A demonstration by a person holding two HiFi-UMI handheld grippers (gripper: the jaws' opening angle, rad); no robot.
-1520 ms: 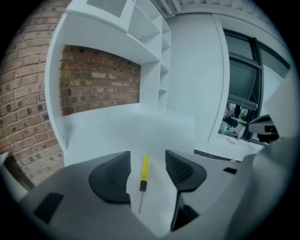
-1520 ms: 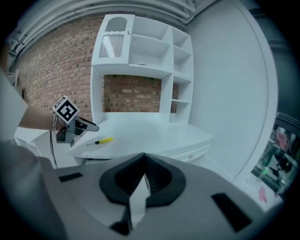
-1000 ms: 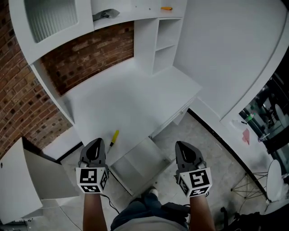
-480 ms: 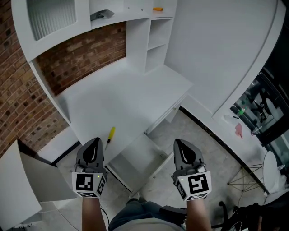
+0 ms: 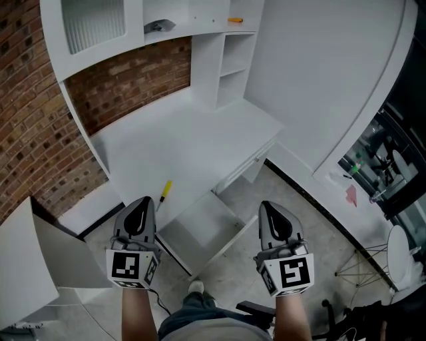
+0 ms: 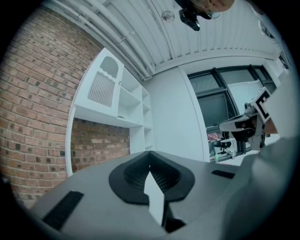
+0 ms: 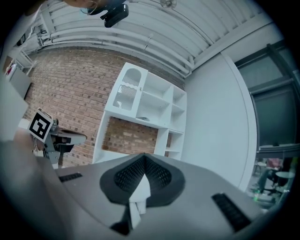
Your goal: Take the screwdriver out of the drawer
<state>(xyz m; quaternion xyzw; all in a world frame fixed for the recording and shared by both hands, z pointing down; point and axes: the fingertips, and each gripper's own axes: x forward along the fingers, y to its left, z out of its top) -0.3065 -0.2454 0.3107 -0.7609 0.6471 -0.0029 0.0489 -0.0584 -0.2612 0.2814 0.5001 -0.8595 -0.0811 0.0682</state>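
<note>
A yellow-handled screwdriver lies on the white desk, near its front left edge. Below the desk's front edge the white drawer stands pulled out, and its inside looks bare. My left gripper hovers just short of the screwdriver, shut, with nothing in it. To the right of the drawer, over the floor, my right gripper is also shut and holds nothing. In the left gripper view the left gripper points level at the shelf unit. The right gripper does the same in the right gripper view.
A white shelf unit rises at the desk's back against a brick wall. An orange item and a grey object lie on its upper shelf. A white cabinet door stands open at the left. My shoe is below the drawer.
Both grippers have risen and drawn back a little from the desk, jaws shut throughout. The screwdriver has stayed on the desktop and the drawer has stayed open.
</note>
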